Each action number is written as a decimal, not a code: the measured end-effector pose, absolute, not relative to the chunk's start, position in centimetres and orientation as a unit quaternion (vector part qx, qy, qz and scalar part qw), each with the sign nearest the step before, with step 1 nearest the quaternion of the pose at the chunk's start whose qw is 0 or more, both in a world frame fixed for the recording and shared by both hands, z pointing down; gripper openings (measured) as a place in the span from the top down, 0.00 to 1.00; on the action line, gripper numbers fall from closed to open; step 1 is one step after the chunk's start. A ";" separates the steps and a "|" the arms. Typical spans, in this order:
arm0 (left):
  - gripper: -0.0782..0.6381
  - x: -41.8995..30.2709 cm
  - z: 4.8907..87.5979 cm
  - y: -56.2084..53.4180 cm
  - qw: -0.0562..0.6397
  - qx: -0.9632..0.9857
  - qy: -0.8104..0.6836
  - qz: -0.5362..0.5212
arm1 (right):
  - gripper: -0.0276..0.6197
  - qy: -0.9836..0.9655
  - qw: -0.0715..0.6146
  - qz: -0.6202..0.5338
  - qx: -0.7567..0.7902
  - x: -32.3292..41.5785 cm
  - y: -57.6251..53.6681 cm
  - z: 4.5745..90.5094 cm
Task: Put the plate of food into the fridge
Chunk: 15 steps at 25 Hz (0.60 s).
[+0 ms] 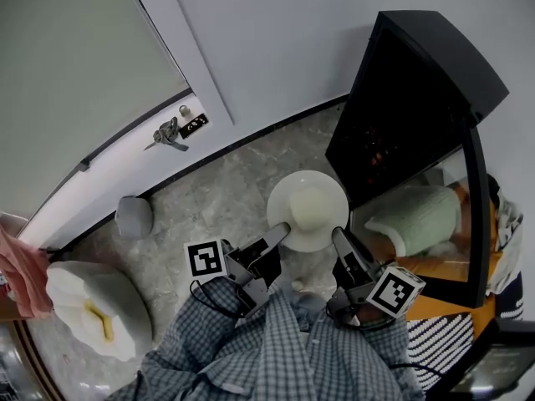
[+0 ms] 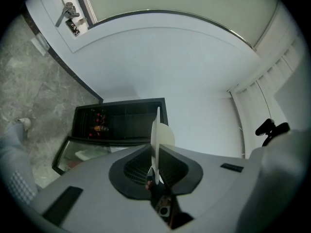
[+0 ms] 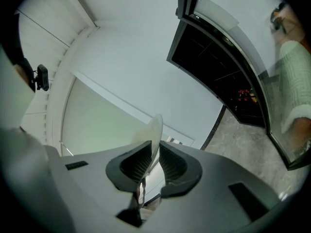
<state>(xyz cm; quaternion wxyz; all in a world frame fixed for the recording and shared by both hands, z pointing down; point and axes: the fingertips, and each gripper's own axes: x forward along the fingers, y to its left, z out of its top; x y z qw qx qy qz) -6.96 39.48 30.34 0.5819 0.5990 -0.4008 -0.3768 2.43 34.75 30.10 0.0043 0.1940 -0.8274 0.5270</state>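
Left gripper view: left gripper [image 2: 155, 155] has its jaws pinched right on the rim of the plate [image 2: 156, 130], which shows edge-on between the pads.
Right gripper view: same deal, right gripper [image 3: 152, 154] is closed on the plate's rim, and the plate stands up thin between the jaws.
Plate: white and round. In the head view it's held roughly level, with one gripper on each near side, left and right.
Food [image 1: 309, 207]: a pale lump sitting about mid-plate. Can't tell what it actually is.
Fridge [image 1: 410, 98]: small black one, front open. The plate is up in the air just in front of it, not inside.
Inside the fridge: a few reddish things on a shelf, too small to name.
Glass door [image 1: 476, 190]: swung open on the right.
Green sleeve [image 1: 414, 215]: someone's arm, seen through the glass.
Floor [image 1: 217, 199]: grey marble look, below the plate.
White pumpkin-shaped thing [image 1: 92, 307]: by the floor's left edge, well apart from the plate.
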 end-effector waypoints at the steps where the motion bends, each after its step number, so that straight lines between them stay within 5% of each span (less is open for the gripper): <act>1: 0.84 -7.2 30.4 39.0 0.585 0.599 -0.398 -0.375 | 0.87 -0.827 0.003 0.527 0.196 2.2 34.3 30.1; 15: 0.84 -12.2 30.3 31.8 0.609 0.620 -0.357 -0.342 | 0.87 -0.810 -0.023 0.529 0.252 -2.3 28.2 29.7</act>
